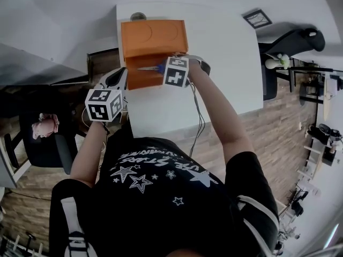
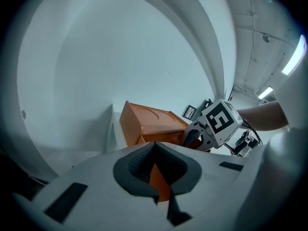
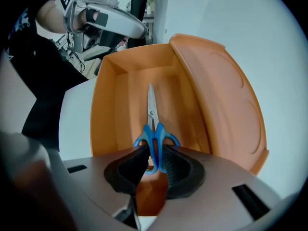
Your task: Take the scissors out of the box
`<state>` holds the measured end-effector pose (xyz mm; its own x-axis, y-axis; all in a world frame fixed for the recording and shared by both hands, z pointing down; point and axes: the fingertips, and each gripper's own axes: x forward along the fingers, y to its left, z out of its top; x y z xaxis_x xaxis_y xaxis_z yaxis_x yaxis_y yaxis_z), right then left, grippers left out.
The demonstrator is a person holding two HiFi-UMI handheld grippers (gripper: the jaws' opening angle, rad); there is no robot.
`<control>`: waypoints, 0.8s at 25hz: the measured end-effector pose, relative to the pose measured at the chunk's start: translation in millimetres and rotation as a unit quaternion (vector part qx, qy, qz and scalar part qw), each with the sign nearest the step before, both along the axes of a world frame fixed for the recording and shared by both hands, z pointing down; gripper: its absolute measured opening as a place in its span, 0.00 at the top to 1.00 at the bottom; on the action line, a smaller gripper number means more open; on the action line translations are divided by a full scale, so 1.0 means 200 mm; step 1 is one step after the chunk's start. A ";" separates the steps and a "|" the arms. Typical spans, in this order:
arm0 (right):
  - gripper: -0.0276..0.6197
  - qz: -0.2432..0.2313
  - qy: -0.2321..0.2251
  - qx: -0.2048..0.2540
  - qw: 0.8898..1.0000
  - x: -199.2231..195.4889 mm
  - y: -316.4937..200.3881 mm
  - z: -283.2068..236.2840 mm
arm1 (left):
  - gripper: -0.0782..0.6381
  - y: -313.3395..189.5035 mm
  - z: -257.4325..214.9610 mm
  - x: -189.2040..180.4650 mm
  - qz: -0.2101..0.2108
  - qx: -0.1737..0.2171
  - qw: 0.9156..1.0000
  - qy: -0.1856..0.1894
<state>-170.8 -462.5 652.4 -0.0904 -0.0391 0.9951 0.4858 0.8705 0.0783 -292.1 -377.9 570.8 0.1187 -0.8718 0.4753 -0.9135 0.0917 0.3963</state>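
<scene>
An orange box [image 1: 140, 80] stands open on the white table [image 1: 225, 63], its lid [image 1: 154, 38] tipped back. Blue-handled scissors [image 3: 153, 124] lie along the box floor, blades pointing away from my right gripper. From above, my right gripper [image 3: 155, 153] points straight down into the box, and its pads press on both sides of the blue handles. In the head view the scissors [image 1: 153, 67] show beside that gripper [image 1: 162, 68]. My left gripper [image 2: 154, 150] is at the box's left wall, its jaws closed with an orange strip of the box [image 2: 144, 124] between them.
A small dark framed item [image 1: 257, 18] lies at the table's far right corner. A round object [image 1: 138, 16] sits behind the lid. A black chair [image 1: 300, 39] stands to the right of the table. The table's front edge is close to the person's body.
</scene>
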 end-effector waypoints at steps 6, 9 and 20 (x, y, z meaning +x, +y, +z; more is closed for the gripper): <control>0.79 0.006 -0.005 -0.008 1.000 0.01 0.01 0.00 | 0.87 0.00 0.02 0.00 0.005 -0.005 1.000 -0.005; 0.80 0.007 -0.008 0.001 1.000 0.00 0.01 0.00 | 0.87 0.00 0.02 0.01 0.011 -0.005 1.000 -0.009; 0.80 0.003 -0.073 0.092 0.993 0.03 0.07 -0.17 | 0.87 0.11 -0.09 0.09 0.019 0.003 0.999 -0.036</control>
<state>-164.3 -449.3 619.3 -0.2331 -0.2191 0.9474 0.4519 0.8383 0.3051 -273.7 -355.9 553.5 0.1175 -0.8698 0.4792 -0.9428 0.0539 0.3290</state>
